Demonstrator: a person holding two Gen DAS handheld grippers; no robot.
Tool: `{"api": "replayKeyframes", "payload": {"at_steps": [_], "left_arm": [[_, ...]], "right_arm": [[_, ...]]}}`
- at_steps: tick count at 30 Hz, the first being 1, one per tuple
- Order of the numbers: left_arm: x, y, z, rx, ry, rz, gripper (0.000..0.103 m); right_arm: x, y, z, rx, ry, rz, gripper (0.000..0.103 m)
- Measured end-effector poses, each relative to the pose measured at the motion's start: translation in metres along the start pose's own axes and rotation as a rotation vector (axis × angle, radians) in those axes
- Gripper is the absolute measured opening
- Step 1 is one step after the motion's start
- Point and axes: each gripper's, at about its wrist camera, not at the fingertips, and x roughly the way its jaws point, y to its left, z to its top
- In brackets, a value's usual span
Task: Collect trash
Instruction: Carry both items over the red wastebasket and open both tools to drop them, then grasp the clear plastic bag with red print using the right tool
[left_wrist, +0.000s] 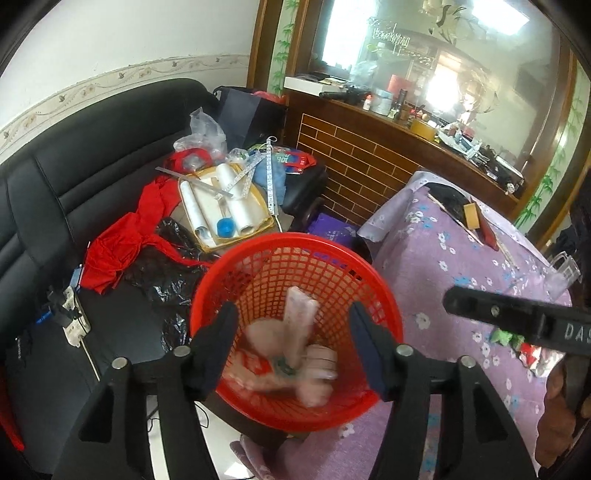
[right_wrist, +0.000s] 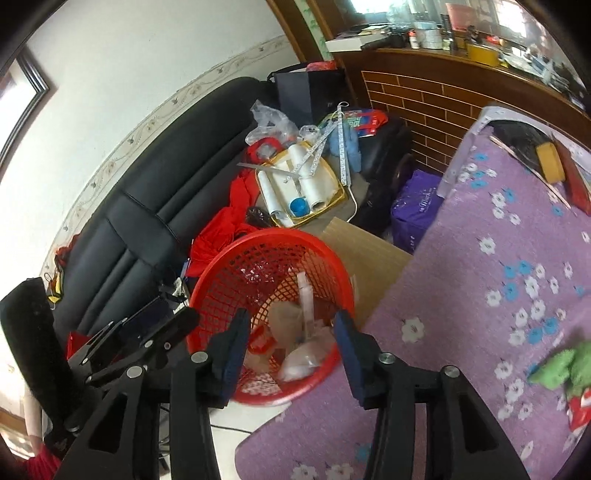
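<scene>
A red mesh basket stands beside the purple flowered table; it also shows in the right wrist view. It holds several pieces of trash, pale wrappers and a long pinkish packet. My left gripper is open and empty right above the basket. My right gripper is open and empty over the basket's near rim; its finger shows at right in the left wrist view. Green and red wrappers lie on the table at right, and show in the left wrist view.
The purple flowered tablecloth covers the table at right. A black sofa at left carries red cloth, black plastic, a power strip and a tray of white rolls. A wooden counter stands behind.
</scene>
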Motion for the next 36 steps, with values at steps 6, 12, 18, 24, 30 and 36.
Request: {"api": "replayKeyframes", "payload": {"at_steps": [6,12,18,24,30,36], "left_arm": [[-0.007,-0.031,-0.026,0.02,0.027,-0.051,0.062],[-0.013,-0.089,-0.058,0.119,0.075,-0.121,0.062],[-0.024,-0.142,-0.079,0.196,0.093,-0.171,0.062],[-0.034,-0.187,-0.1,0.265,0.114,-0.211,0.062],[-0.044,-0.225,-0.117,0.34,0.13,-0.244,0.062],[-0.05,-0.245,-0.13,0.384,0.147,-0.252,0.062]], "right_arm": [[-0.03,-0.023,-0.041,0.048,-0.001,-0.014,0.051],[-0.066,-0.061,-0.088,0.118,-0.005,-0.053,0.051],[-0.11,-0.11,-0.133,0.212,-0.039,-0.096,0.051],[-0.168,-0.178,-0.174,0.339,-0.106,-0.178,0.051],[-0.24,-0.263,-0.204,0.466,-0.205,-0.354,0.051],[-0.273,-0.349,-0.217,0.518,-0.185,-0.558,0.053]]}}
